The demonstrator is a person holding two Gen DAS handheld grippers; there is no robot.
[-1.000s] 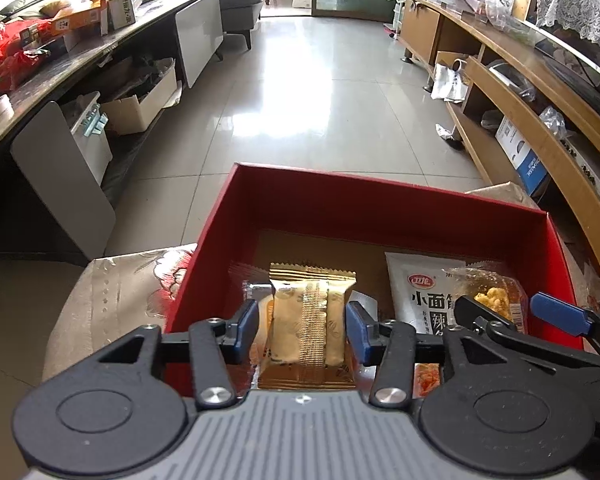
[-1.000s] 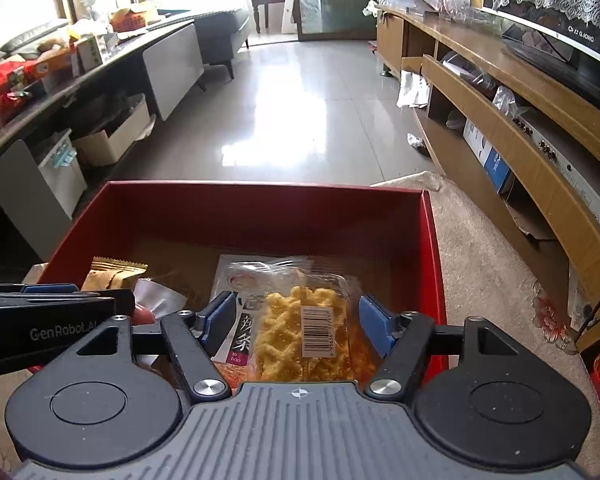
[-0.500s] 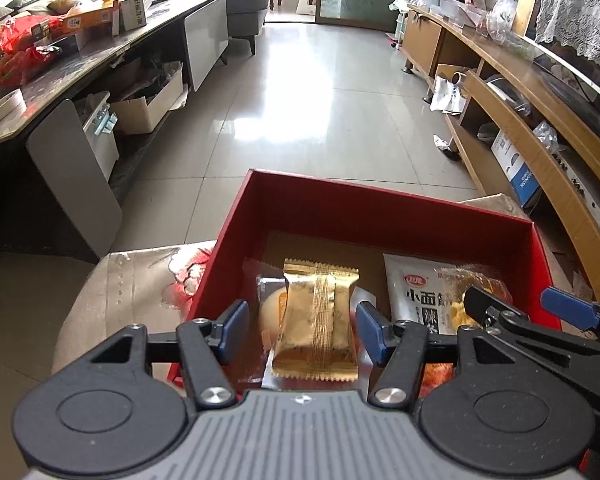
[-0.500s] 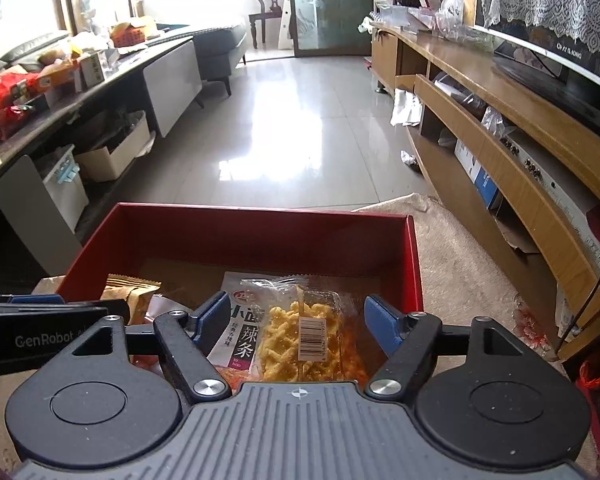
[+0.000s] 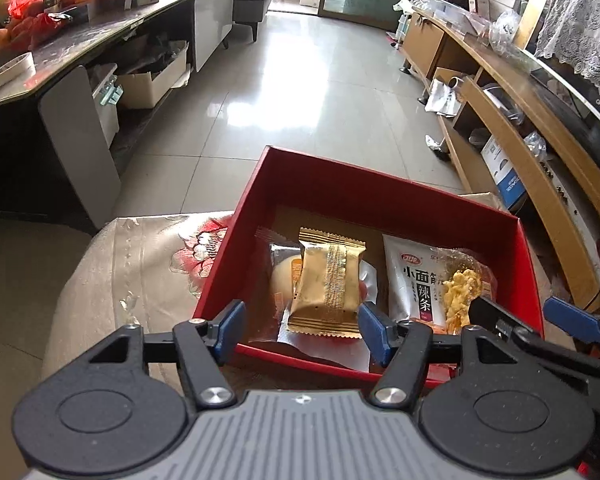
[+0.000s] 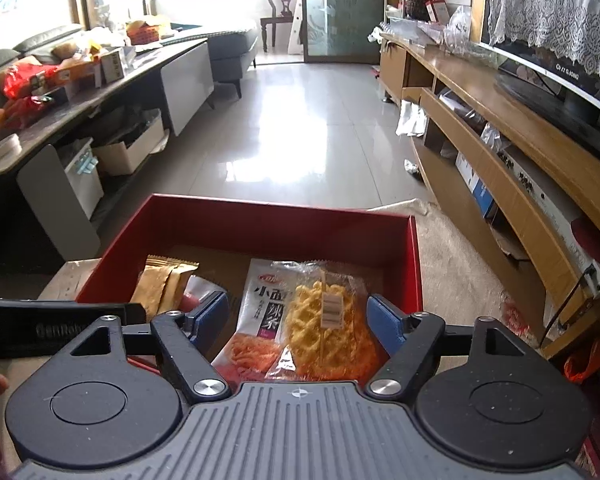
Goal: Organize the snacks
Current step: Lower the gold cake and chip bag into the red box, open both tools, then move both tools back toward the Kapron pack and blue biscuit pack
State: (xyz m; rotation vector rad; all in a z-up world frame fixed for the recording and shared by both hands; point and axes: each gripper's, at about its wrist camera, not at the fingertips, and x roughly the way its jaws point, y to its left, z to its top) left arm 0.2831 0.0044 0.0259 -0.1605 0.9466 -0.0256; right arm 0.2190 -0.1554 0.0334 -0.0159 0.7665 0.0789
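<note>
The left tongs (image 5: 300, 330) are standing open, their jaws having just been widening, with the gold packet (image 5: 327, 285) lying free between and beyond the blue pads, on top of a clear-wrapped bun (image 5: 283, 276) in the left part of the red box (image 5: 364, 196). The right tongs (image 6: 298, 322) are also gaping, jaws just widened, over the yellow twist snack bag (image 6: 324, 322), which is resting on the white spicy-strip pouch (image 6: 260, 304) in the box's right part, touched by neither pad.
</note>
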